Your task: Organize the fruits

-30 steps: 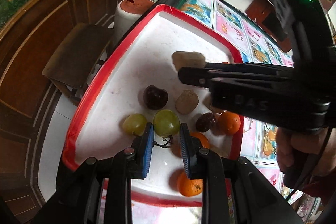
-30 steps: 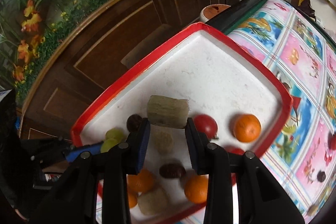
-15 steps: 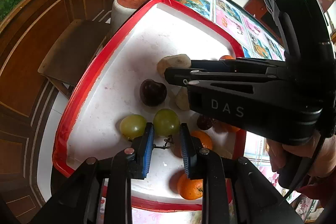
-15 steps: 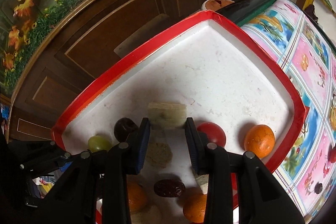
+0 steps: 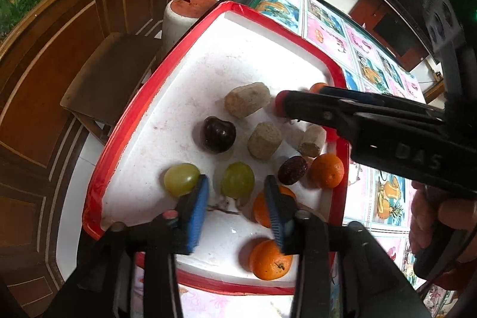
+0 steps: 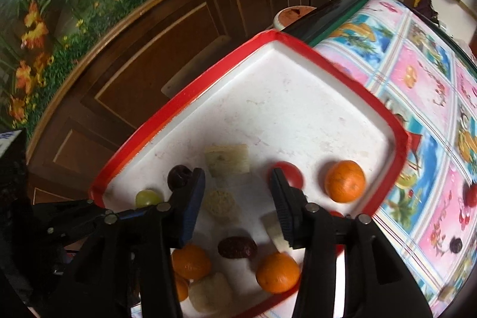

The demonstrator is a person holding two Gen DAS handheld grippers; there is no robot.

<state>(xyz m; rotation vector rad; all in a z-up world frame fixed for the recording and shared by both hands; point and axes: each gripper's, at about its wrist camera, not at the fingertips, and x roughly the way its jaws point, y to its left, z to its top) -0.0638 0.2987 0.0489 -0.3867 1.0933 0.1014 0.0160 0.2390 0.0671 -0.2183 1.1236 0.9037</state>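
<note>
A white tray with a red rim (image 5: pixel 125 121) (image 6: pixel 396 133) holds the fruit. My left gripper (image 5: pixel 235 207) has its jaws opening. A green grape (image 5: pixel 237 180) with its stem lies on the tray between the blue pads, with gaps on both sides. A second green grape (image 5: pixel 182 179) sits just left of them. My right gripper (image 6: pixel 238 198) is opening too, and a beige cane piece (image 6: pixel 227 160) lies free just past its tips. Around them are a dark cherry (image 5: pixel 219 134), more cane pieces (image 5: pixel 264 140), a date (image 6: pixel 237 247), a red tomato (image 6: pixel 287 176) and oranges (image 6: pixel 345 181).
The tray sits at the corner of a table with a bright picture cloth (image 6: pixel 432 97). Small red and dark fruits (image 6: pixel 471 194) lie on the cloth. Beside the table stand a wooden stool (image 5: pixel 113 70), a white cylinder with a red top (image 5: pixel 186 17) and dark wood cabinets.
Both grippers' jaws have spread. The left let go of the green grape's stem. The right lowered the cane piece onto the tray and released it.
</note>
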